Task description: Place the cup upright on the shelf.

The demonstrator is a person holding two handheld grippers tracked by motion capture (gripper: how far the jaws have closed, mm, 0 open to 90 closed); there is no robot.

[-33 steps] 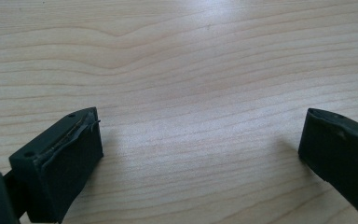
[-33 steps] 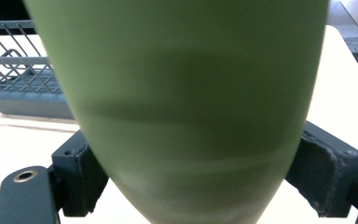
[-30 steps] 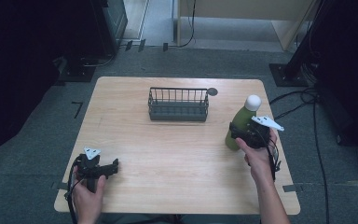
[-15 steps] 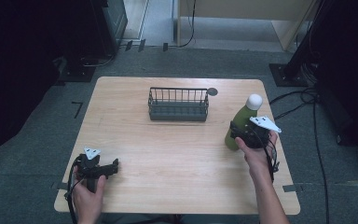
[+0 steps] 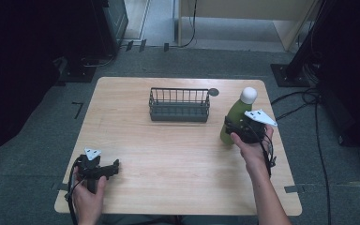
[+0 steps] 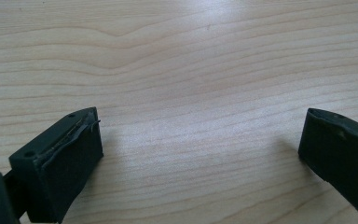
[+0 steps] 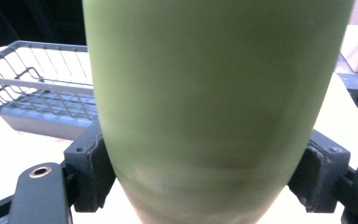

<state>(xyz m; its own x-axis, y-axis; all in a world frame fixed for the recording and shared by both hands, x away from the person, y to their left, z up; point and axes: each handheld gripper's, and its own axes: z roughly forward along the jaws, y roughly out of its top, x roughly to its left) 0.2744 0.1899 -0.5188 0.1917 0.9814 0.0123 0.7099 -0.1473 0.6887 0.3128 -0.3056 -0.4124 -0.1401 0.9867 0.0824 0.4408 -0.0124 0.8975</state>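
A green bottle with a white cap stands at the right side of the wooden table, leaning slightly. My right gripper is shut on its lower body; in the right gripper view the bottle sits between both pads, which press on its sides. My left gripper rests near the front left corner of the table, open, with only bare wood between its jaws.
A dark wire basket stands at the middle back of the table, left of the bottle, also seen as the basket in the right gripper view. A small dark disc lies by its right end. Cables run on the floor at right.
The right hand and the green bottle have shifted a little up and to the left in the high view. The left gripper has stayed where it was.
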